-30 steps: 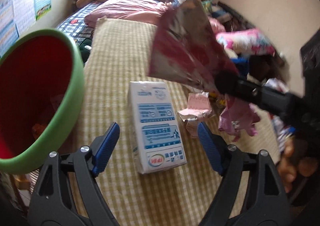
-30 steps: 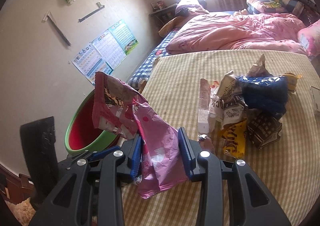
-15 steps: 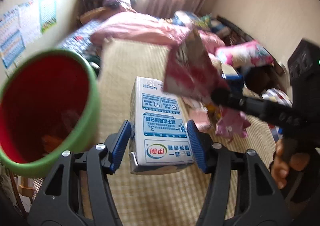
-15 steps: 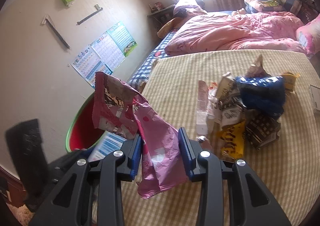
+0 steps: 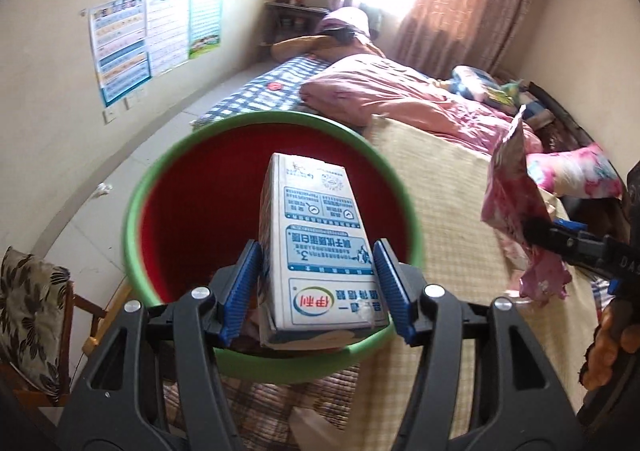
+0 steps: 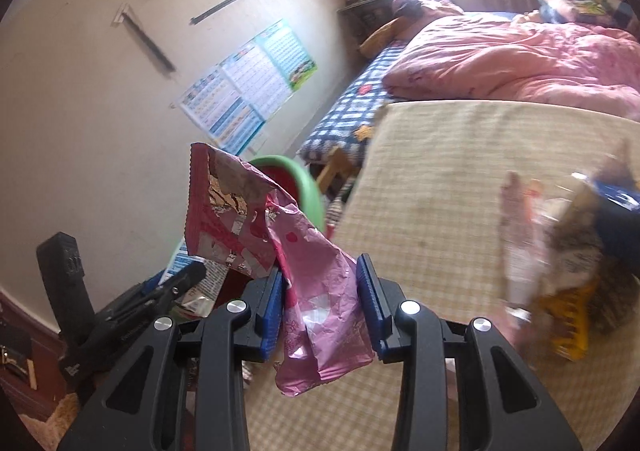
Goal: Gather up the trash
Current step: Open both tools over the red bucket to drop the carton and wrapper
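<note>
My left gripper is shut on a white and blue milk carton, held above the mouth of a green bin with a red inside. In the right wrist view my right gripper is shut on crumpled pink wrappers, which hang beside the same green bin. The left wrist view shows those pink wrappers at the right, clamped in the other gripper with a hand below it. A blurred pile of trash lies on the checked mat at the right.
A yellow checked mat covers the bed. Pink bedding lies beyond it. Posters hang on the wall at left. A chair with a patterned cushion stands at lower left, beside the bin.
The left gripper closed on the milk carton, lifted it off the mat and swung it left over the bin. The right gripper carried the pink wrappers left, toward the bin.
</note>
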Demonstrator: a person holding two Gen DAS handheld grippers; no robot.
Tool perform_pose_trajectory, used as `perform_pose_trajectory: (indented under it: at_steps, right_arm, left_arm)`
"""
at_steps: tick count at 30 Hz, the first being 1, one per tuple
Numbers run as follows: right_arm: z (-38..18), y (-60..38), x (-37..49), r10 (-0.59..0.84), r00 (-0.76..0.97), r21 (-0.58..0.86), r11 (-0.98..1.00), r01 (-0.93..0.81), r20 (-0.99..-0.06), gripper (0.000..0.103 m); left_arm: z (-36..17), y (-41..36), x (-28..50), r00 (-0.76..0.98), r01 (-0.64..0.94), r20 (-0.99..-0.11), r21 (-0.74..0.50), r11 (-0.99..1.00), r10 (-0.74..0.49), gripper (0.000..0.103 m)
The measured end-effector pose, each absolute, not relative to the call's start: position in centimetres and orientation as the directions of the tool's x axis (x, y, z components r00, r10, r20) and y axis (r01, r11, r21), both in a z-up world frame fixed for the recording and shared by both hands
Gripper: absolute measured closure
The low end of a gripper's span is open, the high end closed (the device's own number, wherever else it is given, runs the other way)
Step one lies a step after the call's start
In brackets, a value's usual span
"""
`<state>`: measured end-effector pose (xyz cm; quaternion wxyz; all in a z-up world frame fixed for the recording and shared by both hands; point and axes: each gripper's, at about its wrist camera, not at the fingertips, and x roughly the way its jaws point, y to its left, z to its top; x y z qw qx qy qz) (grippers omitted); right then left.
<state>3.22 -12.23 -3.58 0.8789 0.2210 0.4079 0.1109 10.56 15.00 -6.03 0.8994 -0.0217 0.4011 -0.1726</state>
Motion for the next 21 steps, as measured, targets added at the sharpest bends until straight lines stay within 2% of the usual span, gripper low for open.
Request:
perform_pose_trajectory:
  at_steps: [8, 10, 11, 12, 21]
  right_arm:
    - [-2.9, -8.2, 7.8, 0.439, 0.623, 0.498, 0.862, -0.090, -0.648, 0.067]
    - [-2.8, -7.6, 8.4, 0.452, 0.626, 0.518, 0.851, -0.088, -0.636, 0.056]
    - [-2.7, -7.5, 8.7, 0.457, 0.628, 0.528, 0.845, -0.085, -0.629, 0.045]
    - [-2.7, -7.4, 8.9, 0.461, 0.630, 0.537, 0.840, -0.082, -0.625, 0.045]
    - [-3.0, -9.0, 7.2, 0.414, 0.647, 0.503, 0.863, -0.054, -0.641, 0.044]
  left_arm:
    - [-6.6, 16.1, 11.9, 0.615, 0.267, -0.726, -0.176, 0.948, -0.308, 0.047]
    - [-7.0, 16.0, 11.9, 0.614, 0.263, -0.729, -0.170, 0.950, -0.301, 0.046]
    - [-7.0, 16.1, 12.0, 0.616, 0.260, -0.731, -0.163, 0.952, -0.293, 0.040]
    - [-7.1, 16.2, 11.9, 0.620, 0.255, -0.730, -0.161, 0.953, -0.289, 0.035]
    - [-7.6, 16.9, 11.7, 0.612, 0.233, -0.736, -0.182, 0.955, -0.290, 0.031]
